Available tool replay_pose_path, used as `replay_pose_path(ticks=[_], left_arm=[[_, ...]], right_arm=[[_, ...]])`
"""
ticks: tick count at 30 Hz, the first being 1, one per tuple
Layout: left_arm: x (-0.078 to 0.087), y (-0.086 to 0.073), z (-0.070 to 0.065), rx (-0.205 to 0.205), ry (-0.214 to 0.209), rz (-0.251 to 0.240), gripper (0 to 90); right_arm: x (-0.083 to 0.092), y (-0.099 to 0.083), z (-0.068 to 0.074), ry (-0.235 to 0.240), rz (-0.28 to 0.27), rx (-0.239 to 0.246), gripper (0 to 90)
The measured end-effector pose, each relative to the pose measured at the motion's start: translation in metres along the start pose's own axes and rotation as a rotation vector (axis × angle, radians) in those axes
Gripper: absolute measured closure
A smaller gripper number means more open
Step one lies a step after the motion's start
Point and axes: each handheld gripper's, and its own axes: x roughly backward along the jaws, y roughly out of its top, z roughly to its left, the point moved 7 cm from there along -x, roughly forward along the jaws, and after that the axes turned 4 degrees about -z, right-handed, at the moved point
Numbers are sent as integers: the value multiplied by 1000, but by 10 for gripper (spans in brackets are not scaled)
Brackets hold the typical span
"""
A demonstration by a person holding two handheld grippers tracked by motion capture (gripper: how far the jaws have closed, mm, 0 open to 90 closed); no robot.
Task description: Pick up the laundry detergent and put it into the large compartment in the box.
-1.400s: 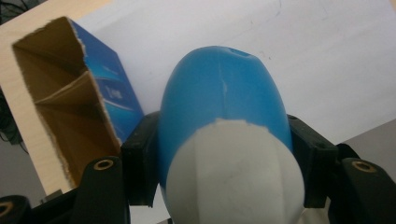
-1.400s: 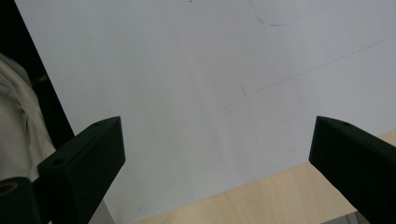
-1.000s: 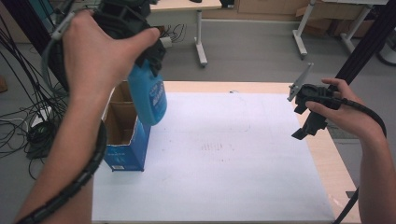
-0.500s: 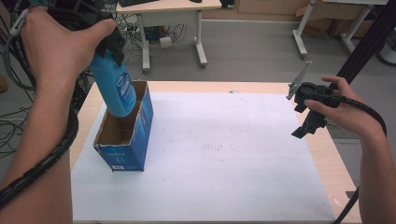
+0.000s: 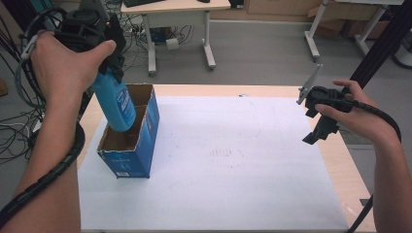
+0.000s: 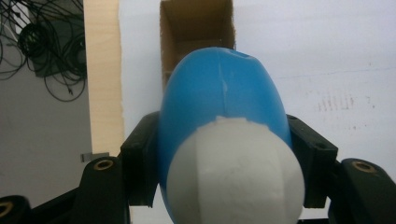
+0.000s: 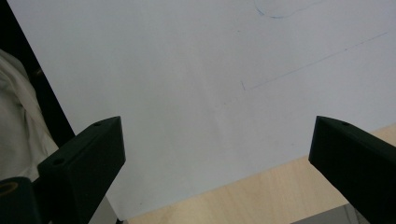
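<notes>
A blue bottle (image 5: 115, 102) with a white cap (image 6: 233, 177) hangs upright in my left gripper (image 5: 109, 58), which is shut on its upper part. Its lower end dips into the open top of a blue cardboard box (image 5: 133, 150) standing at the table's left side. In the left gripper view the bottle (image 6: 219, 93) sits between both jaws, with the box opening (image 6: 196, 23) straight below. My right gripper (image 5: 323, 124) is held above the table's right edge, open, with nothing between its jaws; the right gripper view looks down on white paper (image 7: 187, 93).
White paper (image 5: 233, 165) covers most of the wooden table (image 5: 347, 160). Cables (image 5: 12, 126) lie on the floor to the left. A desk (image 5: 175, 9) stands behind the table, and a dark pole (image 5: 379, 43) rises at the right.
My left gripper has carried the bottle left and then down, from beside the box to over it, so its lower end now enters the box opening. The right gripper has stayed put.
</notes>
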Motion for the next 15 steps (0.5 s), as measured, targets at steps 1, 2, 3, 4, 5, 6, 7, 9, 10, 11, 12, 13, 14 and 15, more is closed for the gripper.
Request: replay_pose_path(ticks=[1,2,3,4,5,6,7,9,10,11,12,13,14,15], left_arm=[[-3,0,1,4,-1,2,382],[-7,-1,2,7,-2,5,382],[-15,-1,2,9,-2,17,382],[-15,-1,2,9,-2,17,381],[-18,-2,2,11,-2,18,381],[-21,-3,3,13,-2,20,381],[-24,-3,3,15,-1,23,381],[-31,-5,4,19,2,28,381],[-34,-5,4,22,3,31,381],[-38,-6,5,21,5,35,381],[-41,-6,5,23,8,38,381],[-44,-7,6,24,8,44,381],[-47,-7,6,26,10,45,381],[-54,-9,6,28,16,52,381]], right_arm=[[1,-1,1,-2,-4,1,36],[1,-1,1,-2,-4,1,36],[1,-2,1,-3,-4,-7,36],[1,-2,1,-3,-4,-7,36],[1,-3,1,-3,-4,-7,36],[1,-3,1,-2,-5,-8,36],[1,-3,1,-3,-5,-8,35],[1,-3,1,-3,-1,-8,36],[1,-3,2,-3,-2,-6,36],[1,-3,2,-3,-2,-6,36],[0,-3,2,-3,-2,-5,36],[0,-3,2,-3,-3,-6,36],[-1,-3,2,-3,0,-6,36],[-1,-3,2,-1,0,-6,36]])
